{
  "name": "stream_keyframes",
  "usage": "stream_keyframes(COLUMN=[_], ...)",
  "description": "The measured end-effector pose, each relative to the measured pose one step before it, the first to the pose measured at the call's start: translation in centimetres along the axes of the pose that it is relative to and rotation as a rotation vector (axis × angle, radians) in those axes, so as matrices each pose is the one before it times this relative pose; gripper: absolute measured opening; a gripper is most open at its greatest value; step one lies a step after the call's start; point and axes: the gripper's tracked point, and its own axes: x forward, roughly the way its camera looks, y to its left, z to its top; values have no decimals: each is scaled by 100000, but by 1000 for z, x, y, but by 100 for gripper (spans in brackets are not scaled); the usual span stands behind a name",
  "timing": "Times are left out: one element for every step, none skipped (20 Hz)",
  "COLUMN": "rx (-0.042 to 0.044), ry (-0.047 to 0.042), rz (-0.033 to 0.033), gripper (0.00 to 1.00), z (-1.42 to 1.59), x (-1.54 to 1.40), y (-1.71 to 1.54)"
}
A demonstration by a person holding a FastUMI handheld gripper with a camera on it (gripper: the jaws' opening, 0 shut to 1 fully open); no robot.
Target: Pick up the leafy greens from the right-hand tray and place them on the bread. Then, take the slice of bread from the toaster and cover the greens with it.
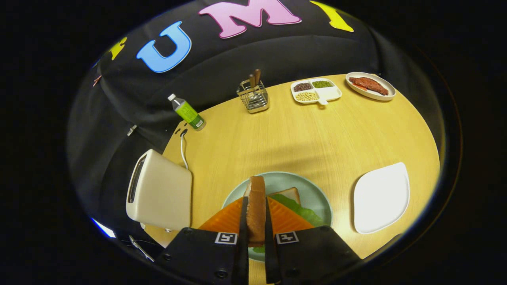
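My gripper (254, 206) is shut on a slice of toasted bread (256, 206), held on edge between both fingers. Below and just beyond the fingers lies a pale green plate (317, 194). On it rests a bread slice (292, 194) with leafy greens (301, 210) spread over it; much of both is hidden behind my fingers. The cream toaster (160, 194) stands left of the plate, its slot showing dark. The white tray (380, 197) to the right of the plate is bare.
At the table's far side stand a green drink bottle (187, 113), a wire utensil holder (253, 97), a divided dish of beans (315, 91) and an oval plate with meat (370, 85). A white cord (183, 152) runs behind the toaster.
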Motion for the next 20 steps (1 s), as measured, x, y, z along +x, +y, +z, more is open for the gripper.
stream_keyframes(rx=[331, 232, -255, -905, -1052, -1586, -1854, -1695, -1697, -970, -299, -818, -1703, -2404, -2828, -2603, -2272, -1754, -846, -778], ry=[450, 361, 60, 77, -141, -27, 435, 361, 133, -426, -1419, -2182, -2435, -2789, -3232, -3784, -3916, -4232, -3237, -3537], rz=[-1404, -1219, -1566, -1297, -960, -1641, -823, -763, -525, 173, 838, 282, -96, -797, -788, -699, -455, -303, 172, 479], gripper=[25, 30, 36, 42, 47, 52, 63, 65, 70, 74, 81, 87, 98, 99, 99, 99, 99, 99, 99, 99], z=[-200, -119, -99, -226, -150, -260, -326, -251, -244, -126, 59, 192, 207, 328, 562, 775, 849, 1032, 921, 952], x=[56, 270, 65, 150, -143, -13, -72, -116, -253, -387, -552, -695, -734, -746, -916, -1054, -983, -1188, -999, -1118], y=[-677, -546, -615, -543, -397, -581, -412, -331, -338, -196, 73, -143, -196, -514, -573, -653, -750, -917, -756, -752])
